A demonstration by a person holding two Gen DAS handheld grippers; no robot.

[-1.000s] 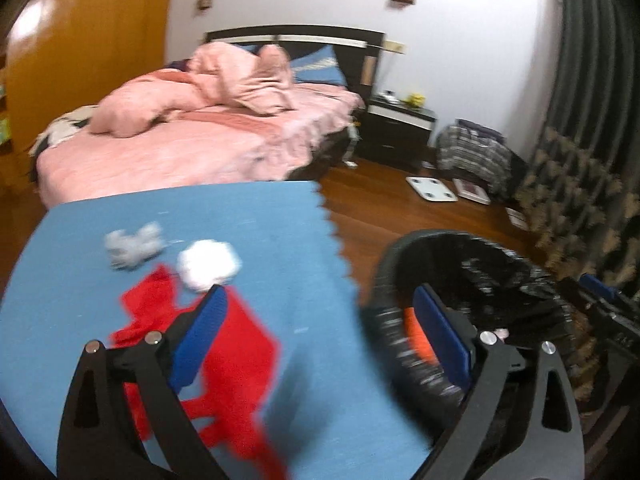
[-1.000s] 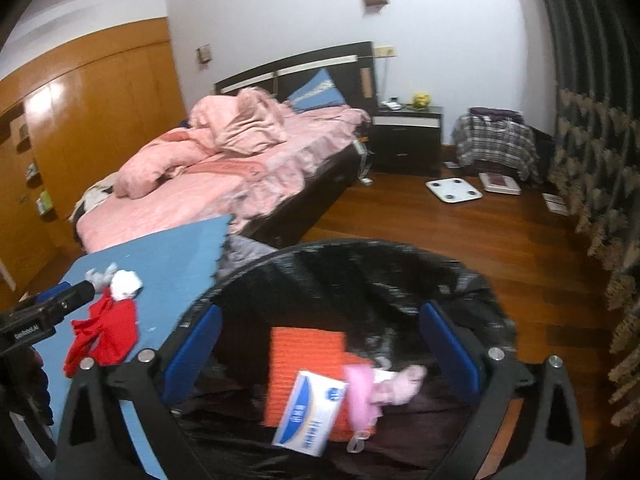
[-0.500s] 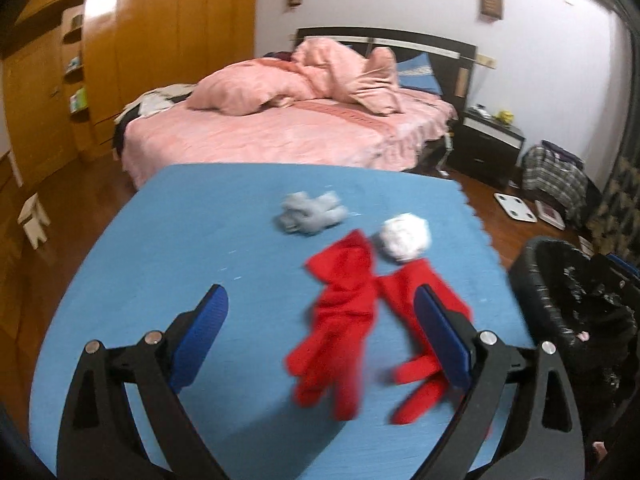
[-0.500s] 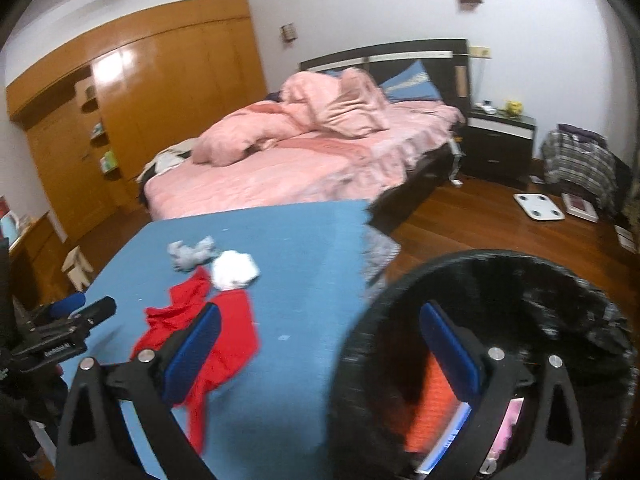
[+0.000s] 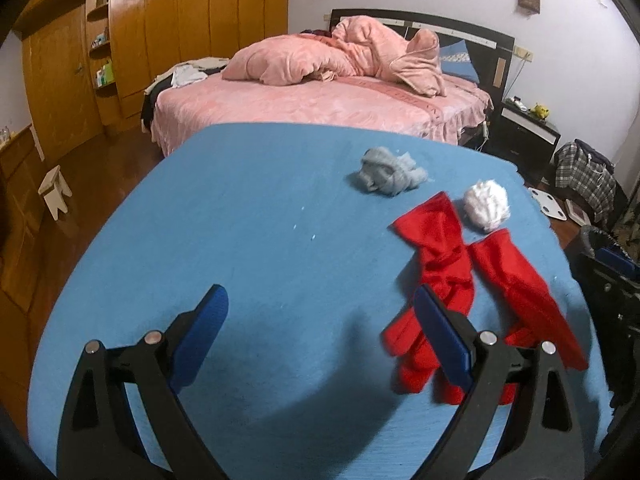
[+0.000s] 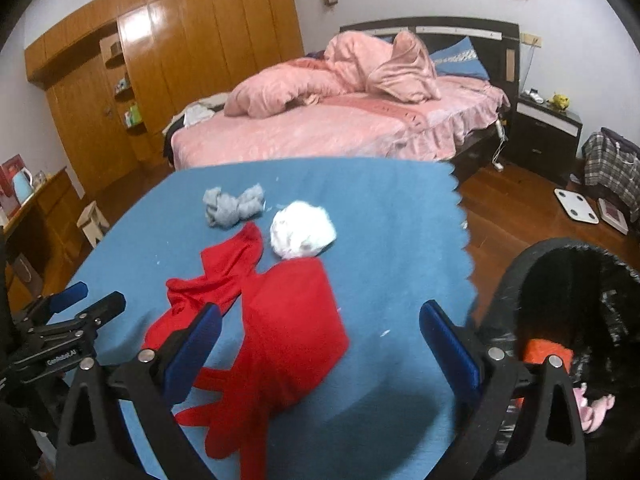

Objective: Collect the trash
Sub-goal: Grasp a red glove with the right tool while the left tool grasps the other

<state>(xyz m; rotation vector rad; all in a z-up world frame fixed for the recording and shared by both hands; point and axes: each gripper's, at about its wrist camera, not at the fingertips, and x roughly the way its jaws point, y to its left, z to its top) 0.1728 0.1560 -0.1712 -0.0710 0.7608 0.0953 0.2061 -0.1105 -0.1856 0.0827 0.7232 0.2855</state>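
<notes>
Two handheld grippers, jaws spread wide

The left gripper (image 5: 320, 320) hangs with its blue-padded fingers (image 5: 202, 332) far apart and nothing between them. The right gripper (image 6: 320, 338) is likewise agape and empty, blue pads (image 6: 450, 346) facing inward. In the right wrist view, the left gripper shows at the frame's left edge.

blue mat (image 5: 248, 248): left half bare, open to approach. right half obstructed by red gloves (image 6: 280, 320), white wad (image 6: 303, 230) and grey wad (image 5: 386, 175), closely grouped. black bin (image 6: 568, 300) stands just off the mat's right edge.
</notes>
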